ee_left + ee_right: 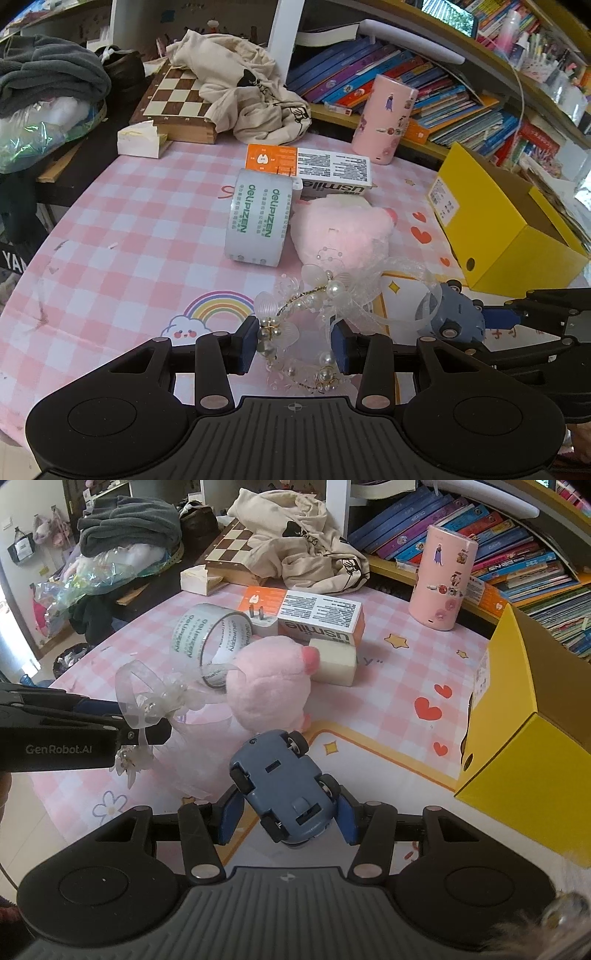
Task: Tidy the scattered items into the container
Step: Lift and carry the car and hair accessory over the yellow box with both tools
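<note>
The yellow box [524, 738] runs off the right edge in the right wrist view, its inside unseen. The plush pig [341, 232] hides most of the cream block [334, 661] in the left wrist view. The toy car [286, 786] covers the right gripper's [288, 821] fingertips. The fine print on the orange-and-white carton [308, 166] is too small to read.
</note>
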{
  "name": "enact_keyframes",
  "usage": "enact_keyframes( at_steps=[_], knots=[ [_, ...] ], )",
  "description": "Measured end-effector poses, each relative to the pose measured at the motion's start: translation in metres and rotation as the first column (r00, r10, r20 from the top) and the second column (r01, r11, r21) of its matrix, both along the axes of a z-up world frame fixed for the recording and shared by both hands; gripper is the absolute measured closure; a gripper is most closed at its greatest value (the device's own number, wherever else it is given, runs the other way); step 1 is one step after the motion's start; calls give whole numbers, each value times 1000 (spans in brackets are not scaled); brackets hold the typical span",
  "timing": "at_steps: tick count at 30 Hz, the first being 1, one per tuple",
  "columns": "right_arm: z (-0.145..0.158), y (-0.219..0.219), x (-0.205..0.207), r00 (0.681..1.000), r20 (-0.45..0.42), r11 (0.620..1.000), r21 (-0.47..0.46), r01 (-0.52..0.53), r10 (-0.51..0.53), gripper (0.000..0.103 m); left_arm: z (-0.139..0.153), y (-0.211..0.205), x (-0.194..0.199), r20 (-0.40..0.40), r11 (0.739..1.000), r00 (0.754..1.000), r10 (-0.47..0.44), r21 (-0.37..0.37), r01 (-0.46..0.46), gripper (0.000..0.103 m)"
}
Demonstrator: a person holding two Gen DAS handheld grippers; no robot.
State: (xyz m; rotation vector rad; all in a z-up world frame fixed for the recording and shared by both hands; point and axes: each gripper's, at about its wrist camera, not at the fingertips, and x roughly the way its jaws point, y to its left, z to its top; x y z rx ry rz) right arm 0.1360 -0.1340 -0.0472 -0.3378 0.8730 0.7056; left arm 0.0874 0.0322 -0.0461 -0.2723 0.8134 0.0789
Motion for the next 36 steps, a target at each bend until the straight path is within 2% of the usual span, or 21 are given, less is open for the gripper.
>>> enact_keyframes(
  at_steps=[12, 24, 29, 36],
  knots=[
    [10, 6, -45, 994, 43, 995, 17, 99, -99, 53, 14, 12, -31, 57, 995, 993, -101, 17, 100, 63],
    [13, 0, -90, 973, 67, 975, 58, 216, -220, 53, 23, 11, -55, 92, 976, 972, -216, 51, 212, 63],
    [16, -7, -97, 962, 77, 963, 88, 255, -262, 53, 28, 5, -61, 104, 967, 962, -252, 73, 245, 63],
    [19, -17, -99, 960, 84, 961, 92, 260, -267, 53, 31, -8, -57, 112, 959, 954, -279, 78, 272, 63]
  ],
)
